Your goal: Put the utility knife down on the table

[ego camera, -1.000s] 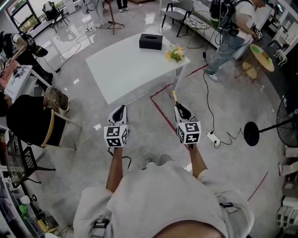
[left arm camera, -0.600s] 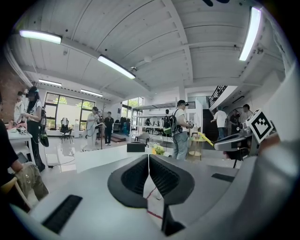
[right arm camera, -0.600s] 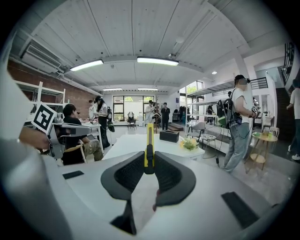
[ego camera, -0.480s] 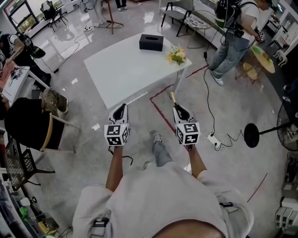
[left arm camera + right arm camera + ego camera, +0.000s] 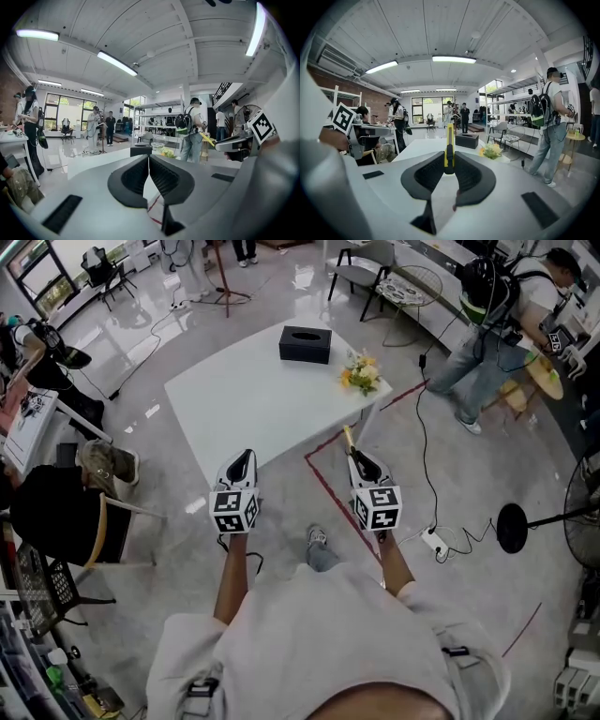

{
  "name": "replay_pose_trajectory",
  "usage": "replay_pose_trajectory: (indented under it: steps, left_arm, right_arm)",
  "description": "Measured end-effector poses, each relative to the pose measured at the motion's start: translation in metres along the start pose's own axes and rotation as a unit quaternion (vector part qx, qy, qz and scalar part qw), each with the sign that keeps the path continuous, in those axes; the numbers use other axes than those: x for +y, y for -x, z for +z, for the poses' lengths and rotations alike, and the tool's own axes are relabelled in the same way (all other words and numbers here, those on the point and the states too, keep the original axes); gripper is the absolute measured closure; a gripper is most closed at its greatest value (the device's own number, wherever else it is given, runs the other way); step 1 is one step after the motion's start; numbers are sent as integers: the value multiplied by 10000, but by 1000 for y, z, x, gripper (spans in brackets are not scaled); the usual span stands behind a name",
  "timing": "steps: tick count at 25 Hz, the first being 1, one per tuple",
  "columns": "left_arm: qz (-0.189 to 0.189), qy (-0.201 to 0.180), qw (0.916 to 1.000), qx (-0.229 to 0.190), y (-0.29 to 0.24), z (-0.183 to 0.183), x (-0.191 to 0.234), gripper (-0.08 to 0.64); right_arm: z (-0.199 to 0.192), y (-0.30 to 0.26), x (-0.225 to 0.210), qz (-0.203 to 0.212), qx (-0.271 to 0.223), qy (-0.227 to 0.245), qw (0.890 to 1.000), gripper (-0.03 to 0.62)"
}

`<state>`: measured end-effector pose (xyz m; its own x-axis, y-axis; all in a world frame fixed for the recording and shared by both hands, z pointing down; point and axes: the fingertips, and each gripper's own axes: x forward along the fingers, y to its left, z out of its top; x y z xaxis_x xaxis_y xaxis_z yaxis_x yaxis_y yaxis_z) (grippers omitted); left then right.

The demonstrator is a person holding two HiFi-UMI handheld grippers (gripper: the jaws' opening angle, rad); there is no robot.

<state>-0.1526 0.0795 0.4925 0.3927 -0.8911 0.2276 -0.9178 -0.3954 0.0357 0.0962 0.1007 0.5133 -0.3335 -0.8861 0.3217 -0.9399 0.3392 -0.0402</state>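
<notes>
I'm in an open lab hall: glossy floor [image 5: 525, 456] with red tape [image 5: 330, 488], trailing cables [image 5: 419, 442], people [image 5: 487, 343] wearing backpack rigs near a white table [image 5: 253, 395].

Your right tool [image 5: 449, 161] hides the utility knife's [image 5: 449, 136] rear end; the surface's [image 5: 419, 149] near edge lies behind it, out of sight.

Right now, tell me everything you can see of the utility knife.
The utility knife is slim and yellow, plastic by the look, with a dark slider near the jaws. The right gripper has its jaws shut on the rear end, so the body sticks straight out ahead, on edge, aimed at the white table. It hangs over the floor, short of the table, touching only the jaws. Whether the blade is out I cannot tell.
</notes>
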Motion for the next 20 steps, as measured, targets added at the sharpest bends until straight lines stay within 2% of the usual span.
replay_pose_trajectory:
  steps: [8,15,20]
  left_arm:
    - [90,-12,10000,-13,-75,24,12,537]
    - [173,-27,9998,12,-124,32,15,537]
    - [213,-11,9997,86,-141,30,17,537]
  right_arm:
    - [32,-66,-41,140,-77,21,9999,509]
    - [39,-107,-70,285,-18,38,9996,509]
    - [38,-125,-75,386,43,35,9992,509]
